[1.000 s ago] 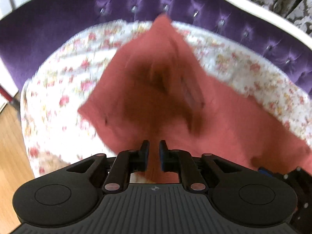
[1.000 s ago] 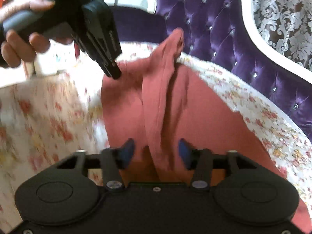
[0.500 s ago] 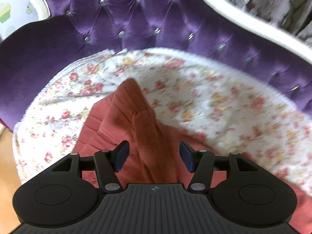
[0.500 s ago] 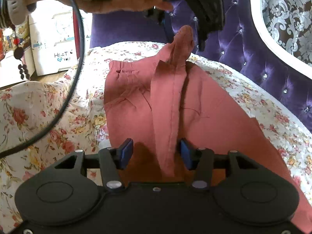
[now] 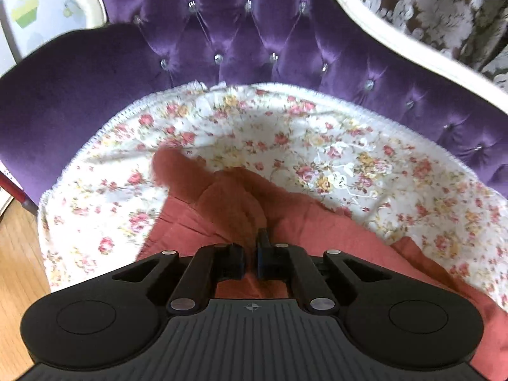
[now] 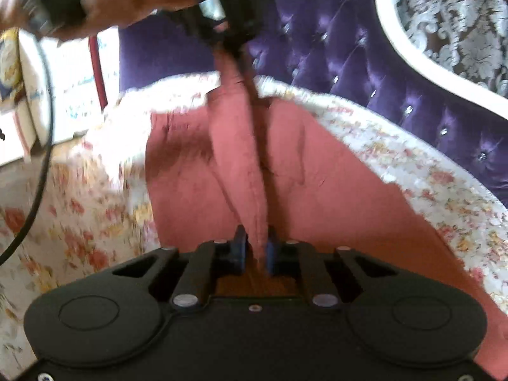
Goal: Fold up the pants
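The rust-red pants (image 6: 317, 171) lie spread on a floral sheet (image 5: 317, 146) over a purple sofa. A raised ridge of the pants (image 6: 244, 146) runs from one gripper to the other. My left gripper (image 5: 250, 254) is shut on the far end of that ridge (image 5: 228, 203); it also shows at the top of the right wrist view (image 6: 235, 41), held by a hand. My right gripper (image 6: 255, 250) is shut on the near end of the ridge.
The tufted purple sofa back (image 5: 254, 31) with a white frame (image 6: 412, 54) curves behind the sheet. Wood floor (image 5: 16, 247) lies at the left. White boxes (image 6: 73, 89) stand beyond the sofa's end. A black cable (image 6: 41, 158) hangs from the left gripper.
Both grippers were open around the fabric ridge half a second ago and have closed on it. The ridge is now lifted and pulled taut between them.
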